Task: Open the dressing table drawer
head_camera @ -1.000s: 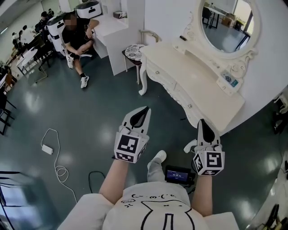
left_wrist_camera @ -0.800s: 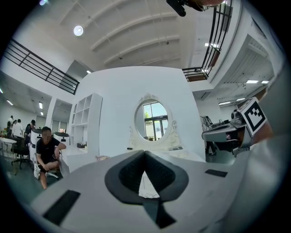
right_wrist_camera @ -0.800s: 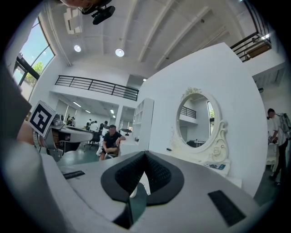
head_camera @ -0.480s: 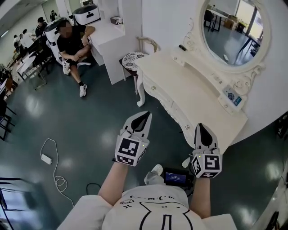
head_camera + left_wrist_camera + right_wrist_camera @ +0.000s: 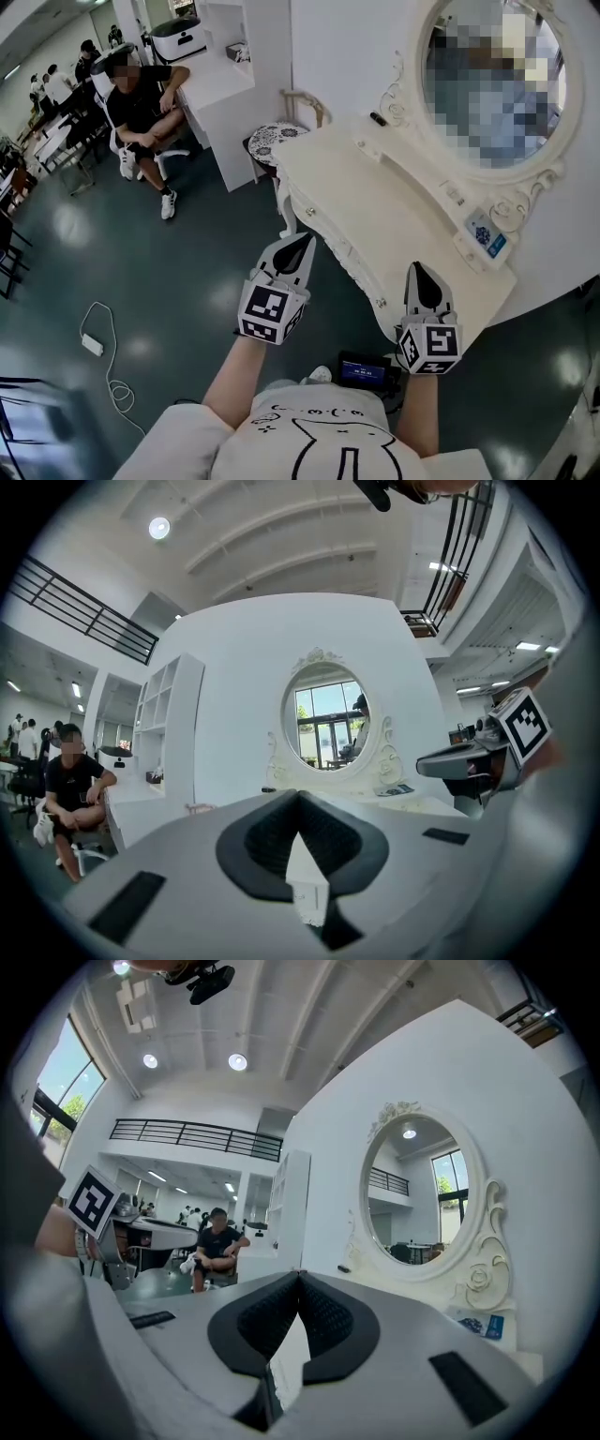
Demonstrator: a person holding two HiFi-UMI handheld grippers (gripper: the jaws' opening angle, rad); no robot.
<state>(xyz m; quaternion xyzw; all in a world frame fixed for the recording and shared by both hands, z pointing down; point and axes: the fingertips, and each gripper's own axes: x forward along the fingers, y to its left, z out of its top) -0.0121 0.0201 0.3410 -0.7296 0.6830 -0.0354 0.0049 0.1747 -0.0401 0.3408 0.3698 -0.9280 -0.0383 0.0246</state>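
Both grippers are empty, their jaws pressed together. In the head view the left gripper (image 5: 304,238) shows over the floor, just left of the dressing table (image 5: 375,202). The right gripper (image 5: 419,266) shows against the table's near edge. The drawer (image 5: 347,267) sits shut in the front face between them, with a small knob (image 5: 380,302) just left of the right gripper.

The risk, as I judge it, is that closed jaws cannot take that knob, so going in like this would only bump the drawer front. The knob is small (a button, really), and a grip on its tip alone could slip off during the pull.

Only the head view shows the drawer front and knobs plainly. The gripper views look level over the tabletop at the oval mirror (image 5: 328,726), and the jaws cover most of the front — but there the jaw tips are seen meeting.
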